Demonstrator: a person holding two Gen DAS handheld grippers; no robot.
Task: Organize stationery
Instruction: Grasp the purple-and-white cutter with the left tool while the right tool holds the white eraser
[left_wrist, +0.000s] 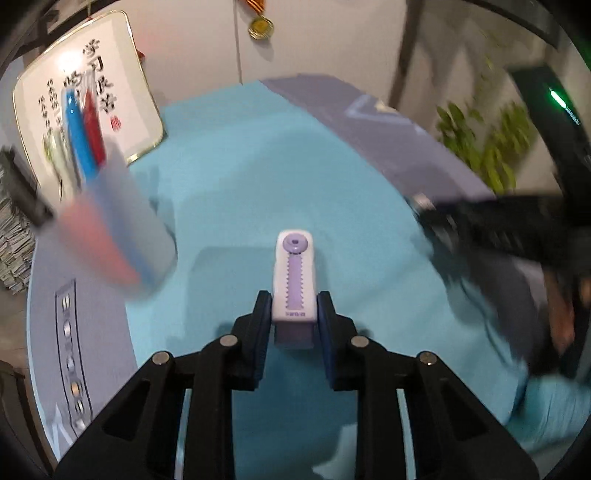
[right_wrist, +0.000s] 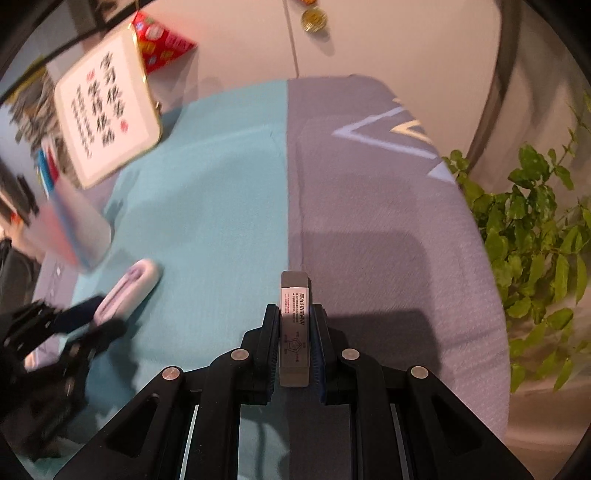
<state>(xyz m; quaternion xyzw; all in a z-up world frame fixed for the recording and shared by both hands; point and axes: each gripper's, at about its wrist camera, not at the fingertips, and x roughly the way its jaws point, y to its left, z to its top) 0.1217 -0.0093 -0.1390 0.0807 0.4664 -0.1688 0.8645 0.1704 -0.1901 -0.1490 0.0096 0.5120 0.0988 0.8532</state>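
My left gripper (left_wrist: 294, 312) is shut on a white and purple correction tape (left_wrist: 294, 275), held above the teal cloth (left_wrist: 236, 177). My right gripper (right_wrist: 294, 325) is shut on a grey eraser (right_wrist: 294, 325) with a printed sleeve, above the grey-purple mat (right_wrist: 369, 184). A translucent pen holder (left_wrist: 110, 229) with blue and red pens (left_wrist: 79, 133) stands at the left; it also shows blurred in the right wrist view (right_wrist: 70, 221). The right wrist view shows the left gripper (right_wrist: 70, 325) with the correction tape (right_wrist: 129, 284) at lower left. The left wrist view shows the right gripper (left_wrist: 498, 225) blurred at right.
A framed calligraphy sign (right_wrist: 107, 110) leans at the back left, with a red box (right_wrist: 162, 40) behind it. A green plant (right_wrist: 535, 229) stands off the table's right edge. A medal (right_wrist: 314, 16) hangs on the wall.
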